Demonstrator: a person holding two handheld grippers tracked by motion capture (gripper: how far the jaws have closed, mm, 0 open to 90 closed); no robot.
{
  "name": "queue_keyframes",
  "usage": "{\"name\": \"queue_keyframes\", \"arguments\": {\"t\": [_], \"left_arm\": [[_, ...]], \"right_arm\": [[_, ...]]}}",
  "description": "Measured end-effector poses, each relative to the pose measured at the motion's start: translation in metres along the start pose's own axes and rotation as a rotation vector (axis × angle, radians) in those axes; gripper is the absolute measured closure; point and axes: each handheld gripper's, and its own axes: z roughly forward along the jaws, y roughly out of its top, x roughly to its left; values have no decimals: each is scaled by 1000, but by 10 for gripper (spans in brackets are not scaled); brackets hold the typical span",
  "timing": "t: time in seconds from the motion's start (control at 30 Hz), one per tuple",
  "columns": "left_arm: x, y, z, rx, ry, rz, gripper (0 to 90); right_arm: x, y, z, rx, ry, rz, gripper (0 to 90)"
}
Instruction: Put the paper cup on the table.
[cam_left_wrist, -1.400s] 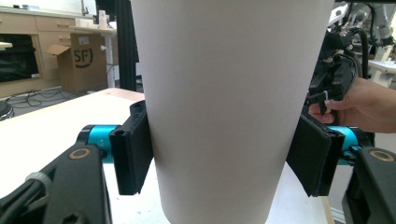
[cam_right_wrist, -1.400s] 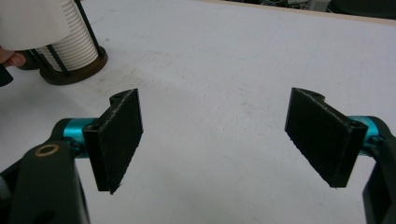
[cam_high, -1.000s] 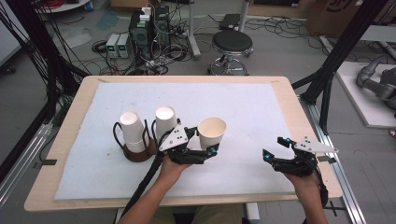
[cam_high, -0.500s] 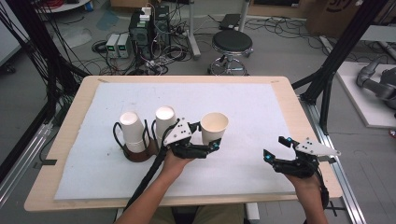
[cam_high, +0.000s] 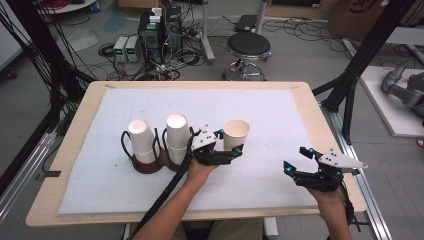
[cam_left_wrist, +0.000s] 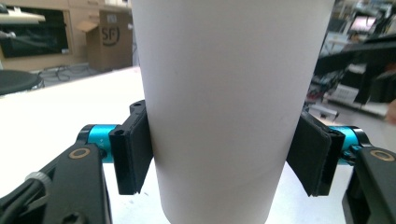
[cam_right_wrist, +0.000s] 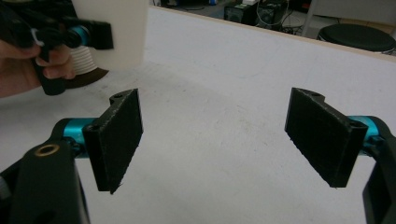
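A white paper cup stands upright, mouth up, near the middle of the white mat, and my left gripper is shut on its lower wall. In the left gripper view the cup fills the gap and both black pads press on its sides. I cannot tell whether its base touches the mat. To its left, two stacks of upside-down cups sit in a black wire holder. My right gripper hovers near the mat's front right, open, with nothing between its pads.
The white mat covers most of the wooden table. From the right gripper view, the left hand with the cup shows at upper left, in front of a cup stack. Black frame posts, a stool and cables stand beyond the table.
My left gripper has carried the cup to the right, away from the two stacks, and the cup now stands straighter. The right gripper has stayed where it was.
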Motion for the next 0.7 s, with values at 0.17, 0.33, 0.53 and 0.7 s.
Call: {"name": "queue_keyframes", "arguments": {"t": [0.17,0.33,0.53,0.7], "left_arm": [[1,-8,15,31,5,-17,311],[4,-17,26,79,30,-35,313],[1,-17,36,195,77,-23,320],[-2,-15,46,318,107,-9,324]], "right_arm": [[0,0,0,2,2,2,199],[0,-1,-1,5,2,1,199],[0,-1,0,7,9,1,200],[0,-1,0,10,10,-4,199]]}}
